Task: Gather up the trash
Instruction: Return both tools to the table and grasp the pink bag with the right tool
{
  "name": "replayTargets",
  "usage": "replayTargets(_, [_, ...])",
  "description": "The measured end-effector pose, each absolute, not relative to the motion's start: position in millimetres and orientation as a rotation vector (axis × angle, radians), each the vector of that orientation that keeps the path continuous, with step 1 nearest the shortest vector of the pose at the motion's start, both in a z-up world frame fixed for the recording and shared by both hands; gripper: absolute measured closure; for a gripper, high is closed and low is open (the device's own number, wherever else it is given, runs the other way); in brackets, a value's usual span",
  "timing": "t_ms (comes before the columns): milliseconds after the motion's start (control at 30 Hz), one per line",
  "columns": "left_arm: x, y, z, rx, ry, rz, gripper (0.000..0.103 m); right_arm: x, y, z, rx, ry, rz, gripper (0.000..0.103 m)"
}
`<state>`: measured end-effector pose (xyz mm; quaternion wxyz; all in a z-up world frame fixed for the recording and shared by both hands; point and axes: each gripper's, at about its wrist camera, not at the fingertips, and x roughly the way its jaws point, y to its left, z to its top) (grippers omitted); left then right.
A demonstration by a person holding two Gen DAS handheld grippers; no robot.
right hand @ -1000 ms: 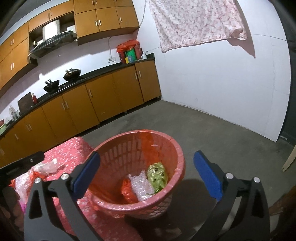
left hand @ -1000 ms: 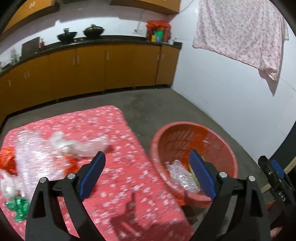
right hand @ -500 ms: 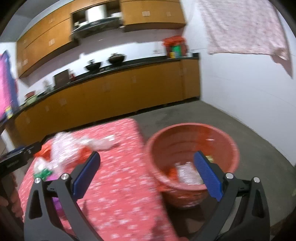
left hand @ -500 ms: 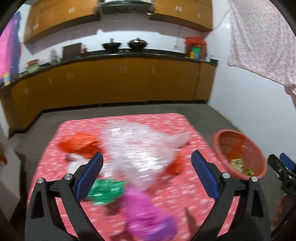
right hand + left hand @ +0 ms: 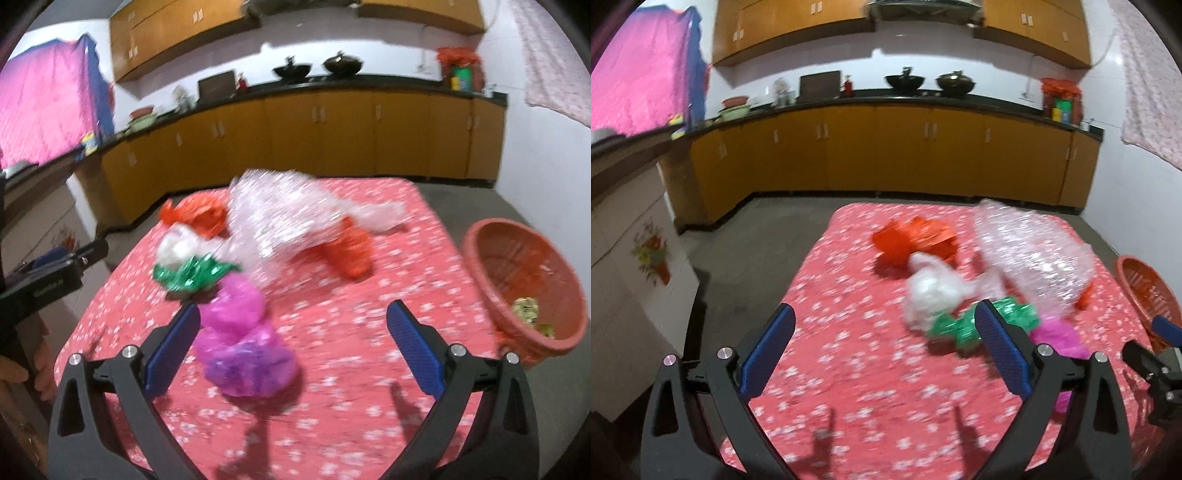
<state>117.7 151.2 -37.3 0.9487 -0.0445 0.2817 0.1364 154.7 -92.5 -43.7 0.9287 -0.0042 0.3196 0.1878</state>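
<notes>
Both hand-held grippers are hanging over the near edge of the red flower-print worktop [image 5: 332, 424], and neither is carrying anything. The left hand-held gripper [image 5: 884, 349] is gaping wide over bare cloth, its jaws having just been opening with nothing between them; the right hand-held gripper [image 5: 293, 347] is standing just as wide, its left pad just beside the crumpled pink-and-purple plastic bag [image 5: 243, 339] but not pressing on it.

That purple bag is sitting nearest. Just behind it is lying the shiny green foil wrapper [image 5: 192, 273], touching a scrunched white plastic wad [image 5: 932, 291]. Further back, the big sheet of clear bubble wrap [image 5: 284, 218] is sprawling across the middle, with one crumpled orange-red plastic bag [image 5: 351, 251] at its right edge and another orange-red bag [image 5: 916, 240] on the far left side of the pile.

Off the worktop's right side, the round red plastic basket [image 5: 480, 258] is waiting on the floor, with a few greenish scraps already lying in its bottom. So I'm judging this as early going: a little is binned, but most of the trash is sitting uncollected. All of it is looking light, crinkly and soft, blurred in both views.
</notes>
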Motion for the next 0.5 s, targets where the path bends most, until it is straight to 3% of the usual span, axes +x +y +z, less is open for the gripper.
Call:
replayTargets(367, [112,189,-55,-0.155,0.611,0.31,0.006,175,-36,-76,-0.15,0.744,0.42,0.005])
replayTargets(500, [116,188,-62,-0.159,0.632,0.294,0.006,179,-30,-84,-0.194,0.762,0.422,0.018])
